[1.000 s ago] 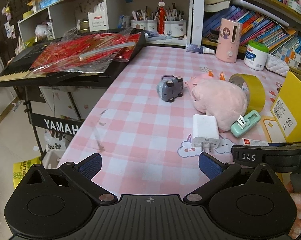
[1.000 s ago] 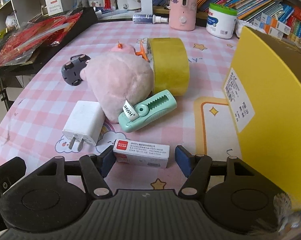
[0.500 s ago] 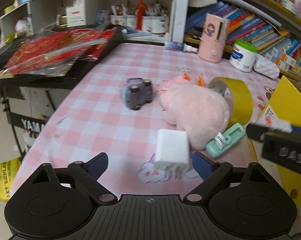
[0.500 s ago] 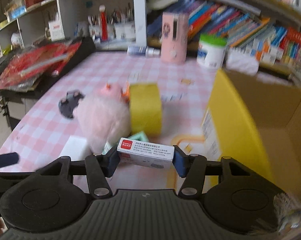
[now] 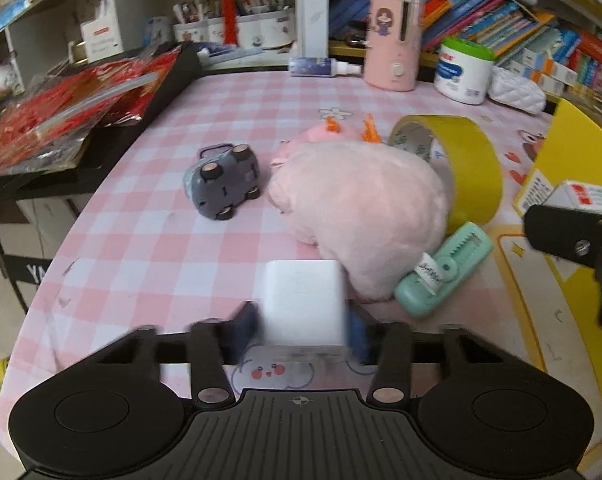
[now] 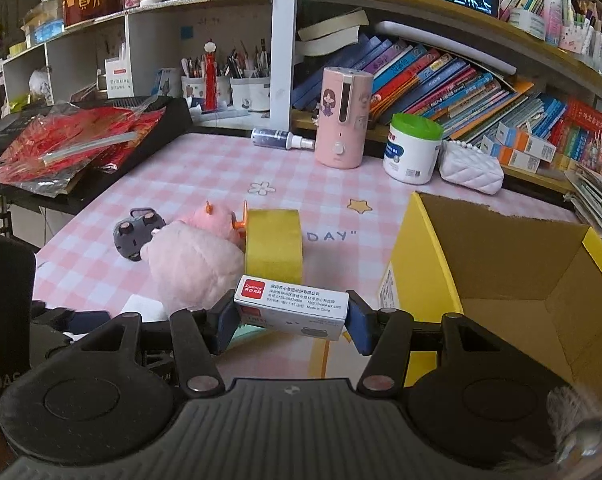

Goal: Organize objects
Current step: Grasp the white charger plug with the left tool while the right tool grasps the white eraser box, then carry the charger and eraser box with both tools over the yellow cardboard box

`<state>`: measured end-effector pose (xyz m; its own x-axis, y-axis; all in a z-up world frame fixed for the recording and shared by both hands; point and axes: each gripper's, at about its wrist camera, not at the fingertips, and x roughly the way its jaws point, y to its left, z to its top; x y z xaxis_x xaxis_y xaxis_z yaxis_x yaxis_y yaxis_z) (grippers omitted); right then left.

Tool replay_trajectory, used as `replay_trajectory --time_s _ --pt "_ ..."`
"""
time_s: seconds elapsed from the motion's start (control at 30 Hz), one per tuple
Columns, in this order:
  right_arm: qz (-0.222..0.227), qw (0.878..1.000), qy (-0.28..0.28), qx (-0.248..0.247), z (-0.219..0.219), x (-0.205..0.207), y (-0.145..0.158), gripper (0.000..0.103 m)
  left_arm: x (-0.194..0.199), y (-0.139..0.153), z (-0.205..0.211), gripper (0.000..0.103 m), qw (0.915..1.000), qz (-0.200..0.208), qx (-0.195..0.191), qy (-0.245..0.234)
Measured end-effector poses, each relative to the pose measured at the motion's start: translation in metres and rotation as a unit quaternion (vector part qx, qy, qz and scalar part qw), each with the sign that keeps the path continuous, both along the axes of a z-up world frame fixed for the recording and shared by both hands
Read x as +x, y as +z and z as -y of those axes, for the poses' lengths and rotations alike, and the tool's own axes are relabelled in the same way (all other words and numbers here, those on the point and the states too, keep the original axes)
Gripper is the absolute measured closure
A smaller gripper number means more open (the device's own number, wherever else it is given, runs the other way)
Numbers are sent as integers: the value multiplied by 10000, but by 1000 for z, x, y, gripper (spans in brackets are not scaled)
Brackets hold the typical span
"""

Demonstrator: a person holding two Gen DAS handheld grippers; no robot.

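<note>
My left gripper (image 5: 301, 330) is shut on a white plug charger (image 5: 301, 300) that rests on the pink checked tablecloth, its pads pressing on both sides. Just beyond the charger lie a pink plush toy (image 5: 361, 208), a mint green correction tape (image 5: 445, 276), a yellow tape roll (image 5: 469, 168) and a grey toy car (image 5: 225, 180) on its side. My right gripper (image 6: 291, 322) is shut on a small white box with a red label (image 6: 291, 304), held in the air left of the open yellow cardboard box (image 6: 429, 264).
At the table's back stand a pink dispenser (image 6: 343, 116), a green-lidded white tub (image 6: 411, 148), a white quilted pouch (image 6: 471, 166) and a spray bottle (image 6: 281, 138). A black keyboard with red foil packets (image 5: 73, 112) borders the left edge. Bookshelves rise behind.
My left gripper moved forward and down over the white charger and closed on it. My right gripper lifted the small labelled box off the table towards the yellow box.
</note>
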<state>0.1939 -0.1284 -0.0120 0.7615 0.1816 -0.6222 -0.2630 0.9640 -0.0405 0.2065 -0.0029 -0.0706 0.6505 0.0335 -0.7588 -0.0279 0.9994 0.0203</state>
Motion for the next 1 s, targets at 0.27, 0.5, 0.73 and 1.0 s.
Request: replay_trajectory --time_s 0.27,0.5,0.73,1.0 --pt "-225 9997 -83 -66 -6 -13 -1 50 -28 20 -25 62 9985 36 -504 228" --pt "-483 9983 -242 -234 -17 -33 -3 50 -61 62 -44 62 9960 498 -542 515" --pt "-454 9975 -388 -364 -31 -68 4 50 -100 83 -45 61 9948 819 -314 525" --pt "-388 9974 -422 -431 -45 -116 8 50 -142 75 -45 61 9970 708 -125 273"
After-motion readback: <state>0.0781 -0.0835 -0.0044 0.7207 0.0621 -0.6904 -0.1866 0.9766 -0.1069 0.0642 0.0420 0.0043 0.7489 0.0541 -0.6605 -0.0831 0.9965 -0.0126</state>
